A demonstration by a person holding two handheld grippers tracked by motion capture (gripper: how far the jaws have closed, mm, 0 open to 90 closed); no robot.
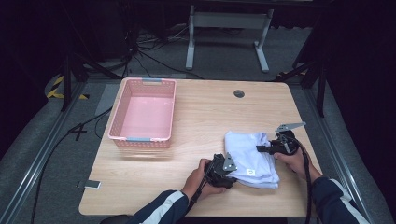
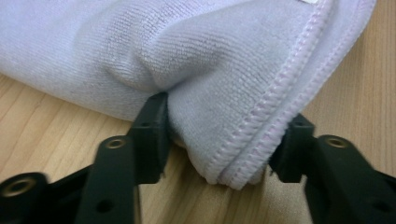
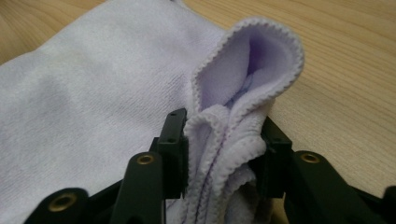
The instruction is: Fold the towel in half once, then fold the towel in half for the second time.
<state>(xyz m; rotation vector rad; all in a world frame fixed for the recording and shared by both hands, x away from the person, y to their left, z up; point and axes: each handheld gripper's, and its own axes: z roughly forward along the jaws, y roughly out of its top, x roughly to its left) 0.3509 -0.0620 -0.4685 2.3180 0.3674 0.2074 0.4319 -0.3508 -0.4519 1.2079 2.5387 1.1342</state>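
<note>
A light wooden tabletop (image 1: 196,126) with rounded corners fills the middle of the high view, on a grey floor in a dark room, with a white metal frame (image 1: 229,32) at upper centre. One empty pink plastic lattice basket (image 1: 144,112) sits left of centre, near the far left edge; the wood between it and the cloth lies bare. One folded pale lilac towel (image 1: 250,158) lies at lower right, close to the near edge. Two grippers work it: the left gripper (image 2: 219,140) is clamped on its stitched corner, and the right gripper (image 3: 224,144) is clamped on bunched hems at its right side.
</note>
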